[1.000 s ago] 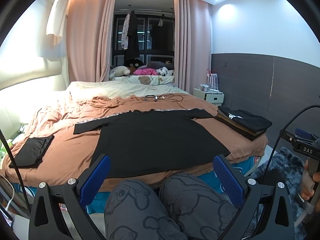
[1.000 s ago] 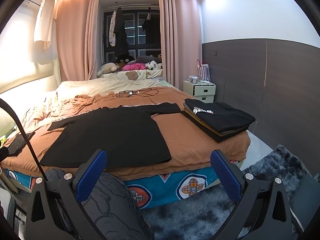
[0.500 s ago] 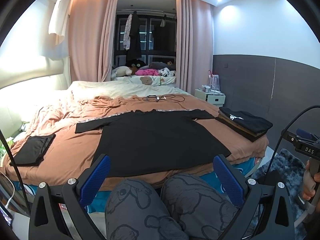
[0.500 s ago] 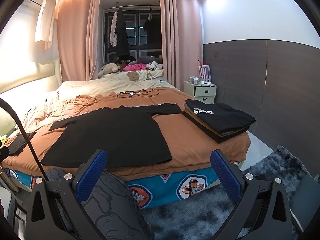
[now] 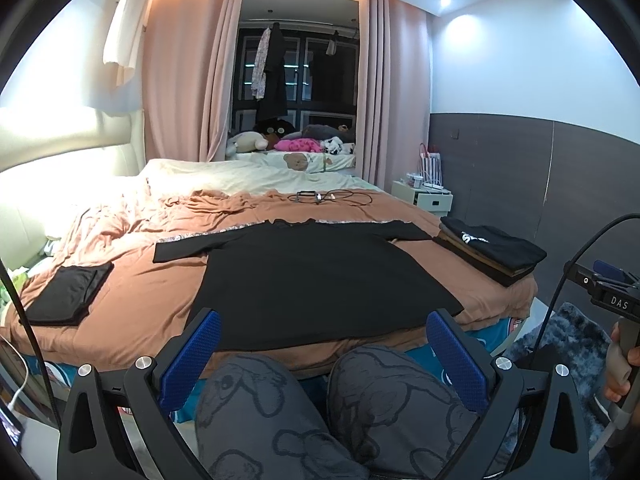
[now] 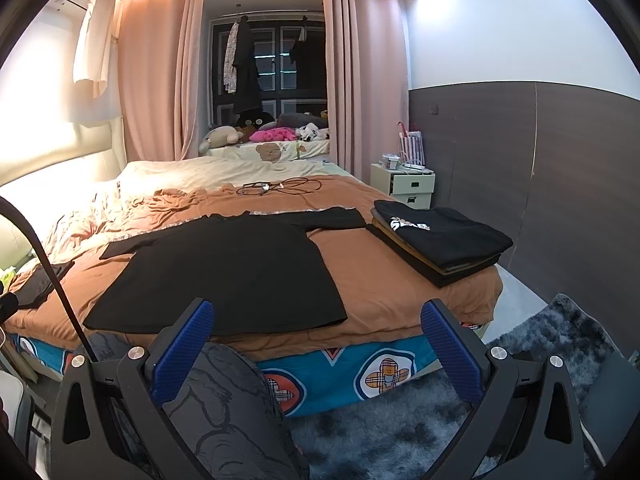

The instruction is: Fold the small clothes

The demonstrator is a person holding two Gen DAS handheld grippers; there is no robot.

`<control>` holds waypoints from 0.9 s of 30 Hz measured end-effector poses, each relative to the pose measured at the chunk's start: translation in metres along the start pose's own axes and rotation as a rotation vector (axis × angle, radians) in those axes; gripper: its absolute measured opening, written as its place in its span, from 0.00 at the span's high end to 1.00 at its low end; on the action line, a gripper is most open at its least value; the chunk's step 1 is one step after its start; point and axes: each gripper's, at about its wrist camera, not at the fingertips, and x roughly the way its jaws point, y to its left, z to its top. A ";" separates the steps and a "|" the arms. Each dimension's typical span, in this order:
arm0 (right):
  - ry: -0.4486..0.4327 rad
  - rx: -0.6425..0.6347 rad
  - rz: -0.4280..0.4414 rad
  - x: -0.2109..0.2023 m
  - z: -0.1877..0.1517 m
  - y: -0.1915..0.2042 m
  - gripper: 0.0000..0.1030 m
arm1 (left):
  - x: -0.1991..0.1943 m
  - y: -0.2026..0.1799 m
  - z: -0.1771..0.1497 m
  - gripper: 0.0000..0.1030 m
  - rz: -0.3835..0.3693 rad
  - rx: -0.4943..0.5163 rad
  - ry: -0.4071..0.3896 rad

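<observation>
Both tongs are hanging spread wide and gripping nothing, left tongs (image 5: 323,354) over the person's knees (image 5: 256,396), right tongs (image 6: 316,344) beside the bed edge. Since a second ago they are barely drifting, tilting up slightly. The black T-shirt (image 5: 316,280) is lying flat on the brown bed (image 5: 152,300), unmoved, folded stack (image 6: 440,240) at its right.

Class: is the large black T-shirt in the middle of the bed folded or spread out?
Spread out. The large black T-shirt lies flat on the orange-brown bedspread, both sleeves extended sideways, hem near the bed edge.
</observation>
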 end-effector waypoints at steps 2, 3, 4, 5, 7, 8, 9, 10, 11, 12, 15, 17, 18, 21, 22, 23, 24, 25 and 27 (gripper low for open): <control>-0.001 0.004 0.001 -0.001 -0.001 -0.001 0.00 | 0.000 0.000 0.000 0.00 0.000 0.002 -0.001; 0.001 0.006 0.000 -0.001 -0.001 -0.002 0.00 | 0.000 0.000 0.000 0.00 0.001 0.002 -0.001; 0.002 0.009 -0.002 -0.001 -0.001 -0.002 0.00 | 0.000 0.000 0.000 0.00 0.001 0.002 0.001; 0.003 0.013 -0.003 -0.002 -0.001 -0.003 0.00 | 0.000 0.000 0.000 0.00 -0.002 0.002 0.001; 0.007 0.021 -0.006 -0.001 -0.001 -0.004 0.00 | -0.003 0.002 0.000 0.00 -0.007 0.005 -0.003; 0.007 0.025 -0.006 -0.002 -0.001 -0.005 0.00 | -0.004 0.002 0.000 0.00 -0.007 0.007 -0.006; 0.007 0.027 -0.007 -0.002 0.000 -0.006 0.00 | -0.004 0.001 0.000 0.00 -0.008 0.007 -0.008; 0.006 0.028 -0.008 -0.001 0.000 -0.007 0.00 | -0.005 0.001 0.000 0.00 -0.009 0.009 -0.009; 0.006 0.030 -0.009 -0.001 0.000 -0.007 0.00 | -0.006 0.000 0.000 0.00 -0.007 0.010 -0.011; 0.007 0.032 -0.009 0.000 0.000 -0.006 0.00 | -0.006 -0.001 0.000 0.00 -0.007 0.011 -0.013; 0.009 0.043 -0.004 0.003 0.000 -0.007 0.00 | -0.007 -0.002 0.000 0.00 -0.003 0.013 -0.016; 0.011 0.052 -0.001 0.006 0.001 -0.008 0.00 | -0.004 -0.001 0.000 0.00 0.002 0.008 -0.014; 0.015 0.056 -0.004 0.009 0.004 -0.009 0.00 | -0.003 0.000 0.000 0.00 0.005 0.007 -0.011; 0.015 0.064 0.002 0.013 0.009 -0.007 0.00 | -0.002 0.008 0.002 0.00 0.016 0.005 -0.005; 0.013 0.061 0.000 0.016 0.012 -0.005 0.00 | -0.002 0.010 0.003 0.00 0.017 0.004 -0.006; 0.013 0.058 -0.003 0.020 0.014 -0.006 0.00 | 0.000 0.014 0.004 0.00 0.023 0.001 -0.003; 0.014 0.055 -0.003 0.024 0.016 -0.003 0.00 | 0.003 0.018 0.004 0.00 0.029 -0.004 0.002; 0.015 0.053 -0.002 0.028 0.018 0.000 0.00 | 0.005 0.021 0.005 0.00 0.032 -0.008 0.006; 0.018 0.049 0.001 0.035 0.022 0.004 0.00 | 0.011 0.030 0.005 0.00 0.038 -0.022 0.017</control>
